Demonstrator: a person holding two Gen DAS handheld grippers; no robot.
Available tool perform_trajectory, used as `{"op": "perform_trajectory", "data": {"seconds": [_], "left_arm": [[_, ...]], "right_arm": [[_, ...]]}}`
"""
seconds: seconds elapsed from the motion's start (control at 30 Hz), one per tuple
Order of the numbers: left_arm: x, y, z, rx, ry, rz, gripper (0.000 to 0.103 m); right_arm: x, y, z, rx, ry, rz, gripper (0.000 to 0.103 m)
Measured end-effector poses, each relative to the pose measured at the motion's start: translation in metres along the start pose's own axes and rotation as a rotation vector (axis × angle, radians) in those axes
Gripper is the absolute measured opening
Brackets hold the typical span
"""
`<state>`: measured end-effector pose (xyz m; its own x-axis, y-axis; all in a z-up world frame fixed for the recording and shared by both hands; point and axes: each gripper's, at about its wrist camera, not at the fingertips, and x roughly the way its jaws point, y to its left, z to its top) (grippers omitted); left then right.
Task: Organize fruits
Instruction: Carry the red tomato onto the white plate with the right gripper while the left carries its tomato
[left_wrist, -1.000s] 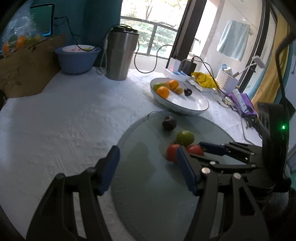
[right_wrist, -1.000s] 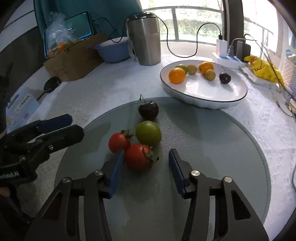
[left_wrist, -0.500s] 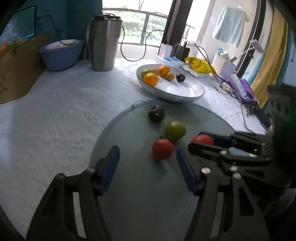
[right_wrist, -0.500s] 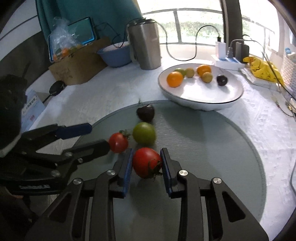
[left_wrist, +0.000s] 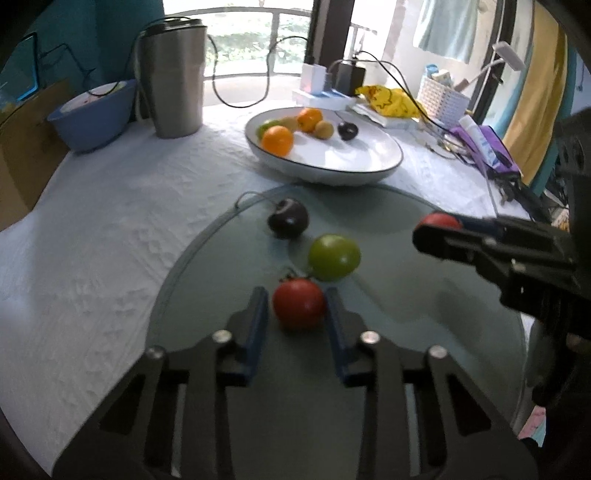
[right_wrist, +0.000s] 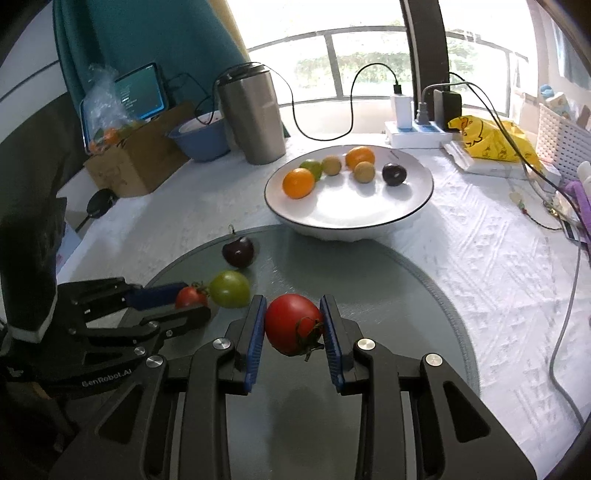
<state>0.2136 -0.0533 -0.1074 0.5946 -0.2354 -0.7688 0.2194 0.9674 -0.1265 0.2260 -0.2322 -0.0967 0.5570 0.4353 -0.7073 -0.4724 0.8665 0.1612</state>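
My right gripper (right_wrist: 293, 328) is shut on a large red tomato (right_wrist: 284, 317), held just above the round glass disc (right_wrist: 406, 295). The jaws of my left gripper (left_wrist: 297, 314) are closing on a small red tomato (left_wrist: 299, 302) that rests on the glass, with the pads against its sides. A green tomato (left_wrist: 334, 257) and a dark plum (left_wrist: 288, 222) lie just beyond it. In the left wrist view the right gripper (left_wrist: 439, 227) comes in from the right with its tomato. A white plate (right_wrist: 369, 218) behind the disc holds oranges, small yellow-green fruits and a dark plum.
A steel tumbler (right_wrist: 251, 118), a blue bowl (right_wrist: 199, 142) and a cardboard box (right_wrist: 136, 166) stand at the back left. Cables, a power strip (right_wrist: 417, 131), a yellow bag (right_wrist: 491, 140) and a white basket (right_wrist: 565, 136) crowd the back right.
The right gripper shut on the large tomato and raised it off the glass. The left gripper moved up to the small tomato and its jaws drew in around it.
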Motion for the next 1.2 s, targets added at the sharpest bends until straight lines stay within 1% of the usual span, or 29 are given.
{"op": "perform_trajectory", "data": {"seconds": [0.1, 0.27, 0.37, 0.47, 0.53, 0.6, 0.63, 0.7, 0.8, 0.87, 0.9, 1.0, 1.03, 1.13, 1.17, 1.2], "left_arm": [[-0.002, -0.003, 0.003, -0.003, 0.0, -0.004, 0.03], [-0.011, -0.007, 0.015, 0.001, -0.031, -0.003, 0.03], [-0.017, -0.008, 0.023, 0.006, -0.056, 0.005, 0.021], [-0.02, -0.008, 0.028, 0.001, -0.065, 0.004, 0.02], [-0.021, -0.007, 0.029, 0.003, -0.064, 0.002, 0.02], [-0.023, -0.003, 0.028, -0.013, -0.055, -0.019, 0.021], [-0.022, -0.001, 0.026, -0.023, -0.043, -0.034, 0.021], [-0.017, 0.001, 0.022, -0.026, -0.02, -0.033, 0.022], [-0.009, 0.003, 0.015, -0.034, 0.006, -0.011, 0.036], [-0.007, 0.004, 0.011, -0.038, 0.01, -0.01, 0.043], [-0.006, 0.004, 0.01, -0.037, 0.012, -0.006, 0.044], [0.0, 0.003, 0.007, -0.028, 0.03, 0.004, 0.044], [0.001, 0.003, 0.006, -0.031, 0.034, -0.004, 0.044], [0.002, 0.002, 0.004, -0.022, 0.027, -0.001, 0.042], [0.002, 0.001, 0.003, -0.017, 0.026, 0.003, 0.033], [0.002, 0.0, 0.003, -0.014, 0.026, 0.005, 0.031]], "right_arm": [[-0.001, -0.005, 0.004, 0.006, -0.006, -0.001, 0.032], [-0.006, -0.013, 0.012, 0.008, -0.025, -0.007, 0.032], [-0.009, -0.018, 0.018, 0.009, -0.037, -0.01, 0.032], [-0.012, -0.022, 0.023, 0.009, -0.049, -0.012, 0.032], [-0.013, -0.024, 0.025, 0.01, -0.054, -0.013, 0.032], [-0.013, -0.025, 0.026, 0.009, -0.053, -0.014, 0.032], [-0.013, -0.025, 0.026, 0.008, -0.052, -0.014, 0.032], [-0.011, -0.026, 0.025, 0.01, -0.047, -0.014, 0.032], [-0.005, -0.028, 0.022, 0.017, -0.033, -0.013, 0.032], [-0.004, -0.027, 0.021, 0.017, -0.028, -0.012, 0.032], [-0.003, -0.027, 0.021, 0.016, -0.027, -0.012, 0.032], [-0.003, -0.026, 0.022, 0.015, -0.028, -0.015, 0.032], [-0.003, -0.026, 0.022, 0.015, -0.028, -0.016, 0.032], [-0.003, -0.026, 0.023, 0.013, -0.028, -0.021, 0.032], [-0.003, -0.027, 0.023, 0.012, -0.027, -0.023, 0.032], [-0.003, -0.027, 0.024, 0.013, -0.027, -0.025, 0.032]]}}
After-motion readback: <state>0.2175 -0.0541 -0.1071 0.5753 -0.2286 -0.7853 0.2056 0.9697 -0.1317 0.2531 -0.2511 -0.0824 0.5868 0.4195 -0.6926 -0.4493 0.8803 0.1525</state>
